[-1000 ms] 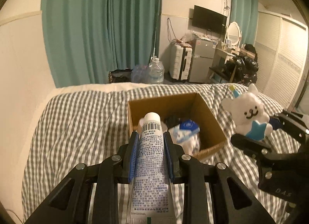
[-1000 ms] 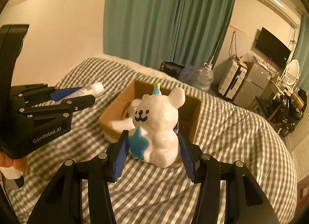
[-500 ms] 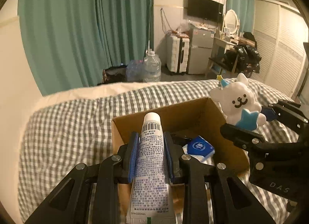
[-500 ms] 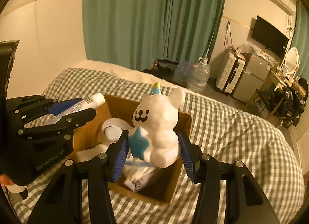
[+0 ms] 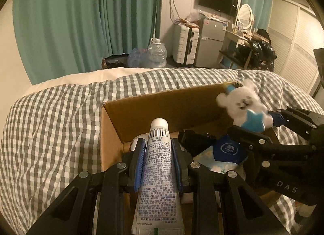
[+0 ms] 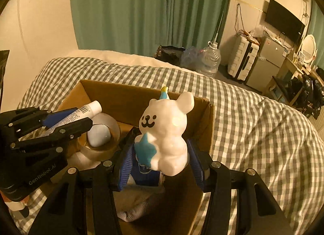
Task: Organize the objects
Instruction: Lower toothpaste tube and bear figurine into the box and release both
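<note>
my left tool [image 5: 159, 150] is squeezing a white tube [image 5: 158, 172], its cap poking out over the brown box [image 5: 162, 101] on the checked bed [image 5: 50, 125]. my right tool [image 6: 161, 160] is pinching a white bear [image 6: 167, 131], holding it upright above the box.

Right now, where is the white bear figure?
The white bear figure sits upright between the right gripper's jaws, held over the right side of the cardboard box, right of the tape roll.
</note>
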`<act>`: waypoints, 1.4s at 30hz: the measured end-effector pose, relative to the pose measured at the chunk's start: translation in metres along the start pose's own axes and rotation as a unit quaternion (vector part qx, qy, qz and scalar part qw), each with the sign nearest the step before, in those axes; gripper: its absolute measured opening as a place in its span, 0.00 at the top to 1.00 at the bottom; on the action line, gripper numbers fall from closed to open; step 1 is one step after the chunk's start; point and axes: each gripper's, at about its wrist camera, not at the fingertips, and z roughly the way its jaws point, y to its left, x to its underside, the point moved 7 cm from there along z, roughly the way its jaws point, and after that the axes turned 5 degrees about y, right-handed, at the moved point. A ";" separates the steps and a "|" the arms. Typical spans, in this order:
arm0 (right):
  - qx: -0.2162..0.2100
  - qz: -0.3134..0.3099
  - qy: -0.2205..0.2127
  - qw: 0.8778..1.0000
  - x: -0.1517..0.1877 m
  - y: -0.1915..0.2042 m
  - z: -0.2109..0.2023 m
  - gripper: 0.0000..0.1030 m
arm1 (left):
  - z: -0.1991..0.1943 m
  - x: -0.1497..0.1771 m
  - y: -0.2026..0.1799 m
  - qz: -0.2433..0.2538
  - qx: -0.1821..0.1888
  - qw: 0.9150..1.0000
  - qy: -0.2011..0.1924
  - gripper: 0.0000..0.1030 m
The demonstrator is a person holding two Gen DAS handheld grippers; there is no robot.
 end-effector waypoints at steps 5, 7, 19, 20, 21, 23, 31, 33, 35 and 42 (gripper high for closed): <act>0.001 0.008 -0.009 1.000 0.004 -0.001 -0.011 0.51 | 0.001 0.001 -0.005 -0.001 0.007 1.000 0.009 0.66; 0.005 0.012 -0.013 1.000 0.004 -0.004 -0.018 0.51 | -0.002 0.003 -0.004 0.000 0.000 1.000 0.013 0.52; 0.038 0.029 -0.043 0.998 0.000 -0.010 -0.095 0.30 | -0.081 0.000 0.003 -0.014 -0.026 0.999 -0.030 0.27; 0.041 0.030 -0.050 0.997 -0.002 -0.009 -0.105 0.28 | -0.090 -0.001 0.003 -0.014 -0.028 0.999 -0.036 0.25; 0.043 0.030 -0.055 0.997 -0.004 -0.008 -0.112 0.28 | -0.101 -0.002 0.002 -0.014 -0.031 0.998 -0.043 0.23; 0.049 0.033 -0.068 0.996 -0.007 -0.007 -0.130 0.24 | -0.120 -0.005 0.003 -0.013 -0.039 0.997 -0.059 0.20; 0.060 0.029 -0.117 0.991 -0.009 0.004 -0.197 0.17 | -0.183 -0.015 -0.004 -0.007 -0.049 0.993 -0.103 0.19; 0.060 0.028 -0.126 0.990 -0.008 0.007 -0.212 0.16 | -0.199 -0.015 -0.008 -0.001 -0.053 0.992 -0.114 0.18; 0.063 0.027 -0.131 0.989 -0.008 0.007 -0.224 0.15 | -0.215 -0.015 -0.012 0.004 -0.057 0.991 -0.125 0.18; 0.081 0.027 -0.176 0.981 0.002 0.014 -0.276 0.08 | -0.267 -0.008 -0.018 0.002 -0.064 0.983 -0.170 0.05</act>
